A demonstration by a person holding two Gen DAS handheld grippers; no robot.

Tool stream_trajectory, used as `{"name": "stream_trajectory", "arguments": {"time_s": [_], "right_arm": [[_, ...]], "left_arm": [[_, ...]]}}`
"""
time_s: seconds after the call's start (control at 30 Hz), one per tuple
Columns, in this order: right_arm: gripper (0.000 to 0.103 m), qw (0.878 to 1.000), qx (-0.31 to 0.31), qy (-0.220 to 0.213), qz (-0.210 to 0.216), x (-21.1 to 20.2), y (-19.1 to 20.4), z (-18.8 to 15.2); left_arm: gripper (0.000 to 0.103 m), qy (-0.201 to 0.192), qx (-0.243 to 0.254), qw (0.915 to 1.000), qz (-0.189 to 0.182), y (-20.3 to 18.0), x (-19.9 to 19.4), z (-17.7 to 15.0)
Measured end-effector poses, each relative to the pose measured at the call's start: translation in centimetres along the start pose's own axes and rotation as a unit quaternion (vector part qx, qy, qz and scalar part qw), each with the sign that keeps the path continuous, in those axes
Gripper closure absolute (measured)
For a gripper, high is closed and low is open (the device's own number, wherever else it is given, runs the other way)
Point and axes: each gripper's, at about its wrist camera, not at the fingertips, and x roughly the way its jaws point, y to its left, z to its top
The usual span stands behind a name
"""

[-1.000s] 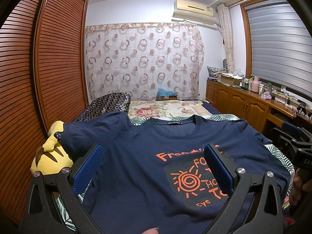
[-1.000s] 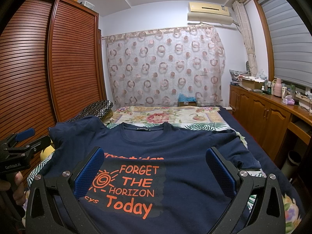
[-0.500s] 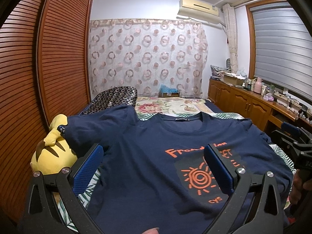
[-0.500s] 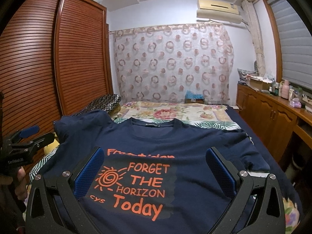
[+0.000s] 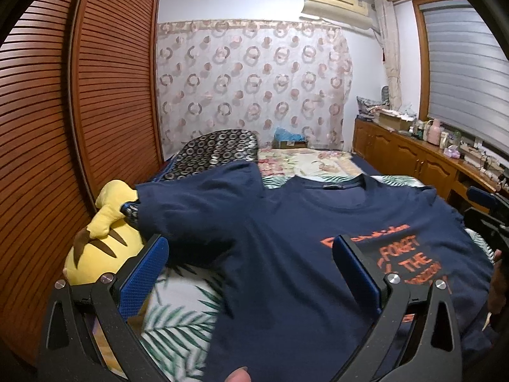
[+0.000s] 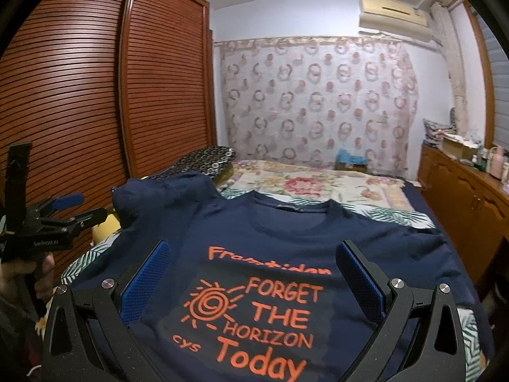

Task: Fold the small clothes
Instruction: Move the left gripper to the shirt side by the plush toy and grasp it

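Nearest, left gripper (image 5: pixel 248 264): jaws spread wide, gripping nothing.
Right gripper (image 6: pixel 253 272): likewise wide apart, empty.
Navy T-shirt (image 6: pixel 286 232): spread print-up on bed (image 5: pixel 178 328).
Yellow plush toy (image 5: pixel 101 242): beside left sleeve.
Far cardboard box (image 5: pixel 290 143): holds blue bag.

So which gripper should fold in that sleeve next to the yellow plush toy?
Probably the left gripper: open, it faces the sleeve beside the plush toy. The right gripper hovers over the T-shirt's print.
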Motion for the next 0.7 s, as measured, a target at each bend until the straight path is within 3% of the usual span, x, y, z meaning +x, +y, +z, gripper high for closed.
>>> {"name": "stream_trajectory", "arguments": {"time_s": [0.23,0.47,0.63,0.7], "right_arm": [[0.0,0.999,-0.008,0.026,0.037,2.8,-2.3,0.2],[0.0,0.997,-0.007,0.066,0.05,4.7,-4.3,0.2],[0.0,0.996,-0.006,0.077,0.053,4.8,-5.1,-0.1],[0.0,0.995,-0.007,0.081,0.057,5.0,-4.8,0.0]], "left_arm": [[0.001,0.021,0.014,0.9996,0.008,2.9,2.2,0.0],[0.015,0.04,-0.049,0.9979,-0.011,8.2,4.4,1.0],[0.025,0.049,-0.051,0.9975,0.003,10.1,6.1,1.9],[0.035,0.056,-0.052,0.997,0.003,10.7,6.9,2.2]]}}
